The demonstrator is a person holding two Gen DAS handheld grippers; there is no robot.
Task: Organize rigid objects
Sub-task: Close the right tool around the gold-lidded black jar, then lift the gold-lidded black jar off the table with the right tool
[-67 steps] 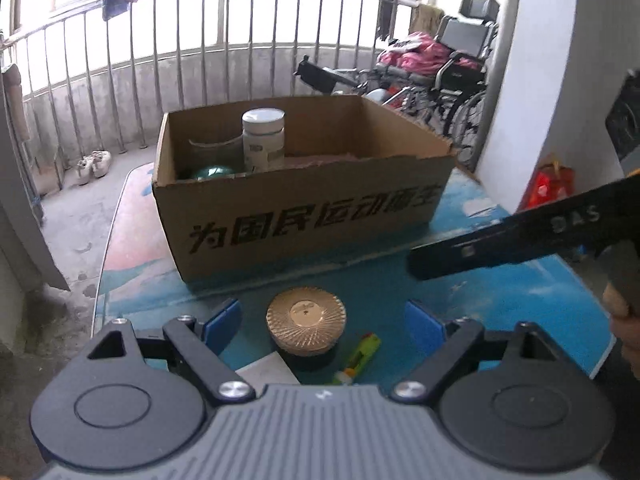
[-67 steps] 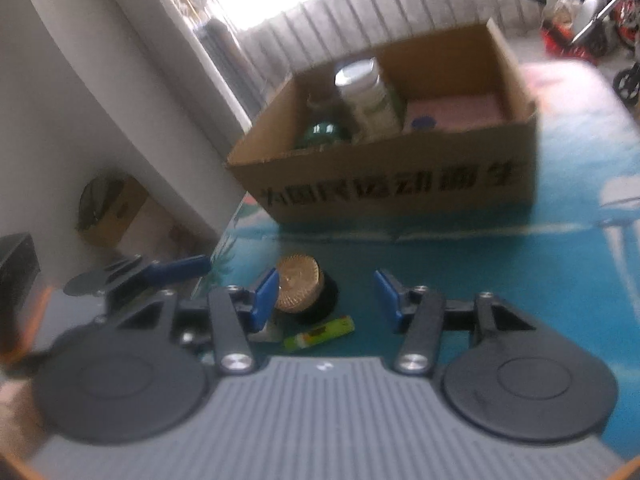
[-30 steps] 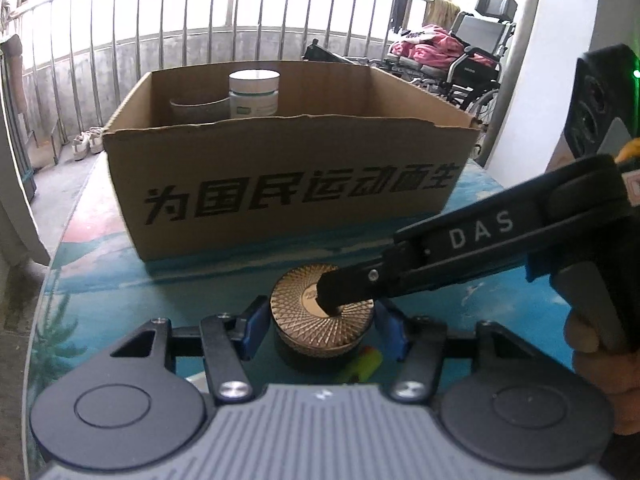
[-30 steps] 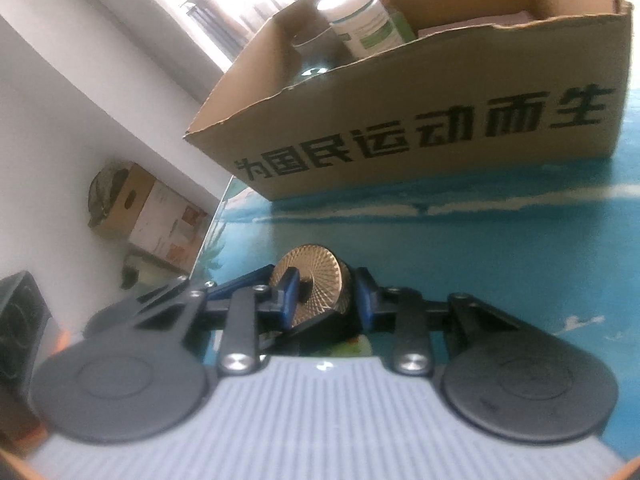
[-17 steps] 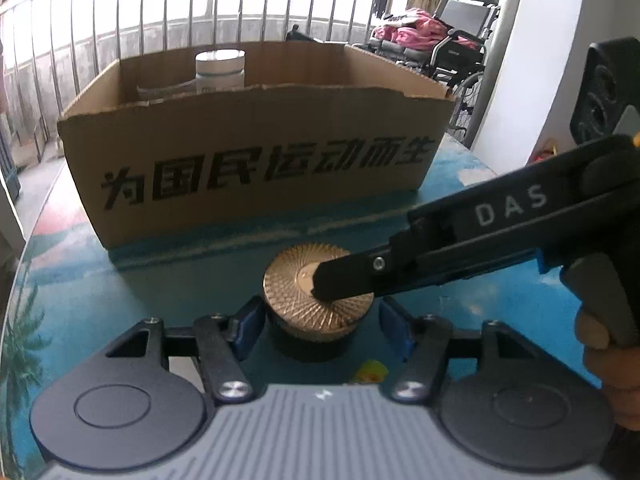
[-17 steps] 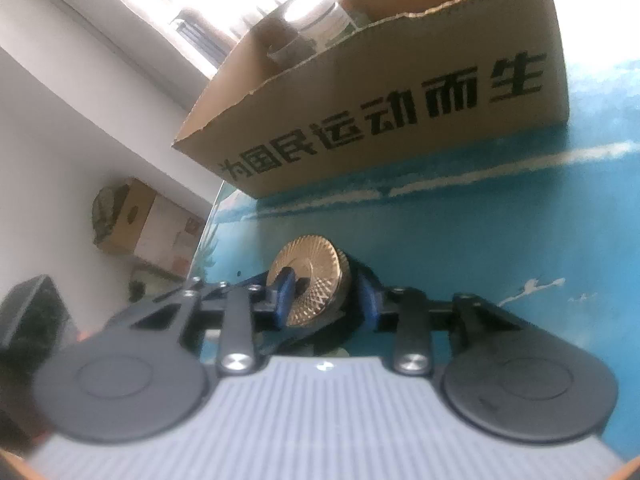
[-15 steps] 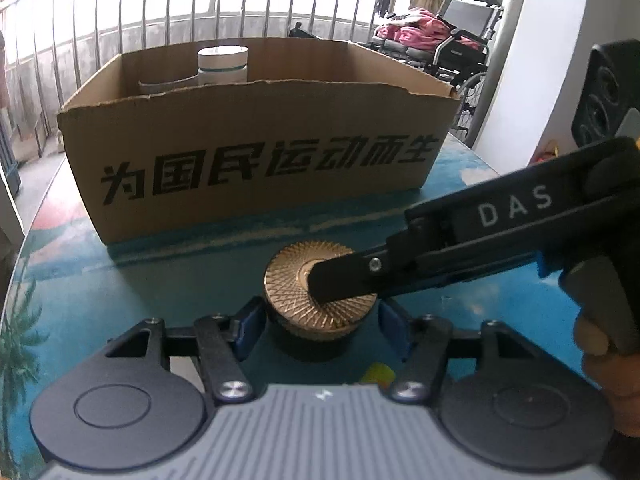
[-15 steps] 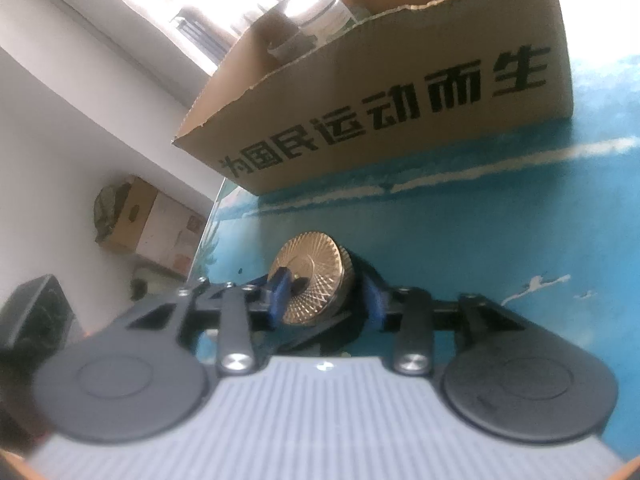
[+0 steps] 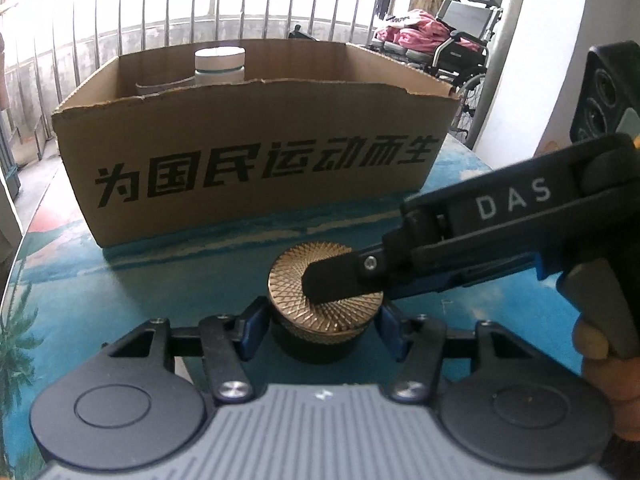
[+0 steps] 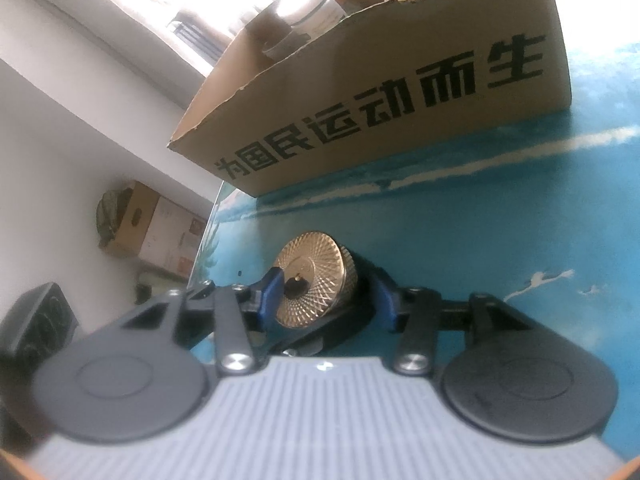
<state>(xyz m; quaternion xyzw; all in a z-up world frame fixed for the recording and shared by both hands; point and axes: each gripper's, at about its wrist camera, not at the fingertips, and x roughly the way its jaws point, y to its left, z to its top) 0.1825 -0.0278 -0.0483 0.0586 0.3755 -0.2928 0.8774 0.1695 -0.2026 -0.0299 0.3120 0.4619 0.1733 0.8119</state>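
A black jar with a ribbed gold lid [image 9: 288,280] stands on the blue table in front of the cardboard box [image 9: 256,160]. My left gripper [image 9: 320,330] is shut on the jar's black body, one blue pad on each side. My right gripper [image 9: 344,284] reaches in from the right, its upper finger lying across the lid. In the right wrist view the jar [image 10: 316,256] looks tipped sideways between the jaws of the right gripper [image 10: 328,300]. Those jaws are opening, and the right pad stands off the jar. A white lidded bottle [image 9: 219,62] stands inside the box.
The printed blue table top [image 9: 120,280] reaches past the box on both sides. A person's hand [image 9: 600,360] holds the right gripper's handle. Behind are a balcony railing [image 9: 160,20] and a wheelchair [image 9: 460,44]. Cardboard boxes [image 10: 152,220] sit on the floor below the table's left edge.
Both grippers came in from a distance onto the jar. The left one closed on its body. The right jaws, narrow around the lid a second ago, have spread wider.
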